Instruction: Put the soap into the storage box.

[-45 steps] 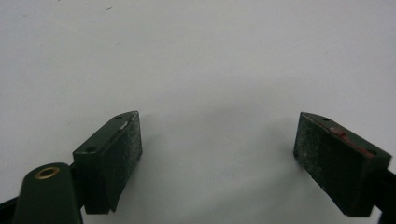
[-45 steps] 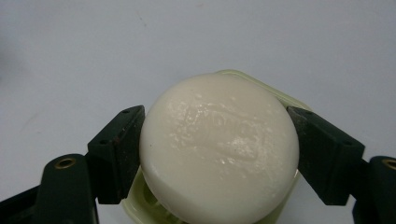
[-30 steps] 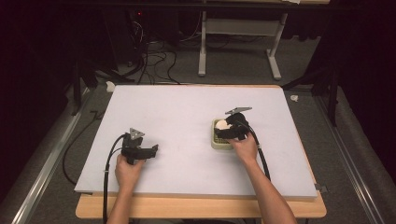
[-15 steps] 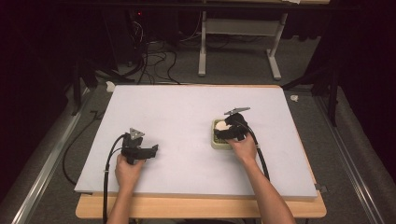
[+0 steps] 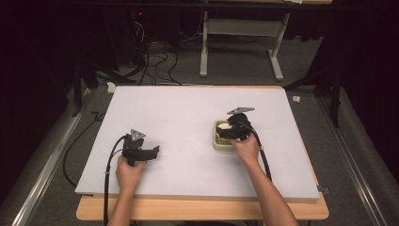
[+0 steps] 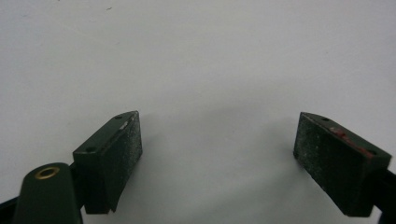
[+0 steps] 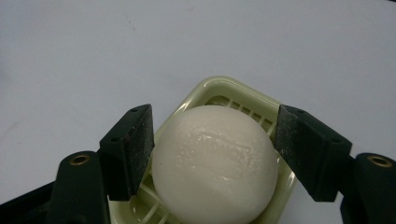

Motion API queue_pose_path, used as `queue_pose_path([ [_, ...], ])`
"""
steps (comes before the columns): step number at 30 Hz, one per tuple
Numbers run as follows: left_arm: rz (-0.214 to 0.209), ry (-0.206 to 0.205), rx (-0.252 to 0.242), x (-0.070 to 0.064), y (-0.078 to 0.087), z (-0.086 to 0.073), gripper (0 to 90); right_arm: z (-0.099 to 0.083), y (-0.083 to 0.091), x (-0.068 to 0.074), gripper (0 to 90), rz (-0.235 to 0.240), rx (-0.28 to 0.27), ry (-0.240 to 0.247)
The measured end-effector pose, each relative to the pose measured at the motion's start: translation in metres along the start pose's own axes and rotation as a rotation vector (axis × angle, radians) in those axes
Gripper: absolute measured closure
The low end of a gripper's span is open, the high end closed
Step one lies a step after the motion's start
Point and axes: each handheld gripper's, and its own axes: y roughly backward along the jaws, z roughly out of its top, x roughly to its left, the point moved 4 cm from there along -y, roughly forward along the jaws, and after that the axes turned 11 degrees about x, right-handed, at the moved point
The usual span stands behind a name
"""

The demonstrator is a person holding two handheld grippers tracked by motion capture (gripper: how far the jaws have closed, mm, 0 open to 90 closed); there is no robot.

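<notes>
Lying across the wooden table (image 5: 202,214), the white board (image 5: 197,122) is carrying everything. Right of the board's middle, the pale green basket (image 7: 219,91) is sitting flat, and the white ball (image 7: 215,161) is resting in it. The right gripper (image 7: 215,149) is straddling the ball, its jaws just beside it on either flank, apparently not quite pressing. Toward the board's near left corner, the left gripper (image 6: 219,154) is hovering with its jaws spread wide over bare board.

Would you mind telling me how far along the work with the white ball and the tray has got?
Done: the white ball sits in the pale slotted tray. In hand: the right gripper brackets it, jaws apart. Left: whether it gets lifted is unclear; the left gripper waits open.
</notes>
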Motion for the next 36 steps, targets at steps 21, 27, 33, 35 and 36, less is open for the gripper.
queue_pose_path([
  [21,0.001,0.0,0.0,0.0,0.0,0.0,15.8,0.0,0.026,-0.009,28.7,0.037,-0.093,-0.022],
  [27,0.001,-0.001,0.001,0.0,0.0,0.0,15.8,-0.002,0.034,-0.015,29.0,0.038,-0.115,-0.033],
  [33,0.001,0.0,0.0,0.0,0.0,0.0,15.8,-0.005,0.04,-0.02,29.2,0.036,-0.126,-0.044],
  [35,0.001,0.0,0.0,0.0,0.0,0.0,15.8,-0.006,0.042,-0.023,29.2,0.032,-0.129,-0.047],
  [36,0.001,0.0,0.0,0.0,0.0,0.0,15.8,-0.006,0.042,-0.023,29.2,0.032,-0.129,-0.047],
])
